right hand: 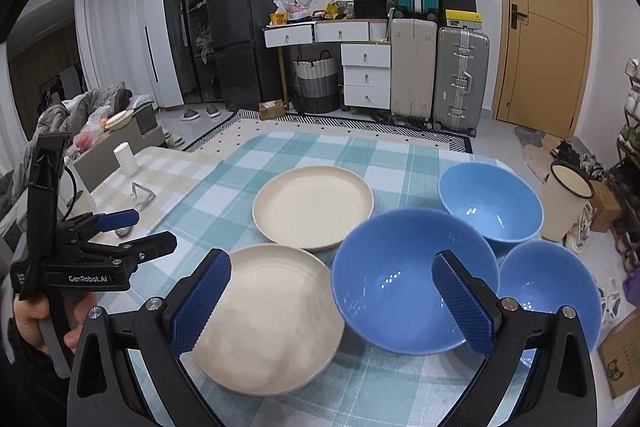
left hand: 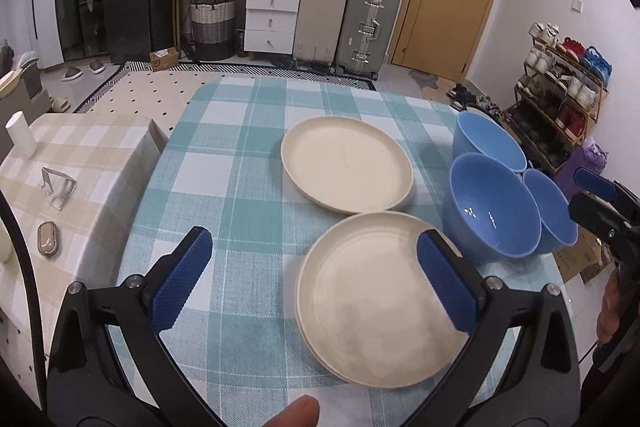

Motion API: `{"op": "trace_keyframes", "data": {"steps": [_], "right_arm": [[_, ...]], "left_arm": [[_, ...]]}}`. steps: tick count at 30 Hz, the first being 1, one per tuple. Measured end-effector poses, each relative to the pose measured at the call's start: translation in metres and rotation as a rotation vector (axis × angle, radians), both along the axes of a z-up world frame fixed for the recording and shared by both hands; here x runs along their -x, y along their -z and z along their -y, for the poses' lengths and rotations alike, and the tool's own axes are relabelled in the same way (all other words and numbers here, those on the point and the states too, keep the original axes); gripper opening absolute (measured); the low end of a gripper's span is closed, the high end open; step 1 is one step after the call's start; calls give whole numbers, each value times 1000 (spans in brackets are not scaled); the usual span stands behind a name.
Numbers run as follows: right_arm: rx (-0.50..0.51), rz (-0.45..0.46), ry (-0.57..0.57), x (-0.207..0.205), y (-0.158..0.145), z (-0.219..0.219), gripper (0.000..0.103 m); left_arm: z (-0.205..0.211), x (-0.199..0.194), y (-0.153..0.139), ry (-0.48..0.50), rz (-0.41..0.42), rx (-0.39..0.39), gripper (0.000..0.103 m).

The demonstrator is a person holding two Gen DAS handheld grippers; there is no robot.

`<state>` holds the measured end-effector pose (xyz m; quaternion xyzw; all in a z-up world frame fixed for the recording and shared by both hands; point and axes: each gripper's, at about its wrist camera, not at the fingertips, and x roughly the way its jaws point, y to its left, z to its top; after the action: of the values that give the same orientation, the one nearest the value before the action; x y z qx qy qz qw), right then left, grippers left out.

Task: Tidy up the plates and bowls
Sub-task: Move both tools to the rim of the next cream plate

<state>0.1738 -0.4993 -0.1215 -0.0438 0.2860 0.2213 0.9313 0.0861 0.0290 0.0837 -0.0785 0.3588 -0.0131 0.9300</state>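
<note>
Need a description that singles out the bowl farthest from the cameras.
On the blue checked tablecloth, three glossy blue bowls cluster right of two cream plates. It is the far blue bowl, nearest the tan door, the only one not beside the near cream plate stack.

the left gripper [left hand: 314, 281] has black arms shaped like a big v, with small round silver screws on them. its two pads [left hand: 182, 279] are dark blue and bumpy like a net. the right gripper [right hand: 330, 301] looks the same. from the right gripper's camera, the left tool's black side says "genrobot.ai" in white, and a hand [right hand: 30, 321] is around its handle.
</note>
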Motion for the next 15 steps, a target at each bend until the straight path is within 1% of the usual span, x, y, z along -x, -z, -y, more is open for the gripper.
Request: {"op": "trace_keyframes", "data": {"steps": [6,10,15], "right_arm": [[-22,3,-8,-17,-22,2,102],[-36,-26,-19,-35,-30,1,102],[-45,-51,-32,-61,-36,-3,102]], "left_arm": [[-13,-10,-14,-35,3,20,102],[-22,-21,-22,-52,3,45,102],[-29,-42,-26,-67,-7,40,102]]}}
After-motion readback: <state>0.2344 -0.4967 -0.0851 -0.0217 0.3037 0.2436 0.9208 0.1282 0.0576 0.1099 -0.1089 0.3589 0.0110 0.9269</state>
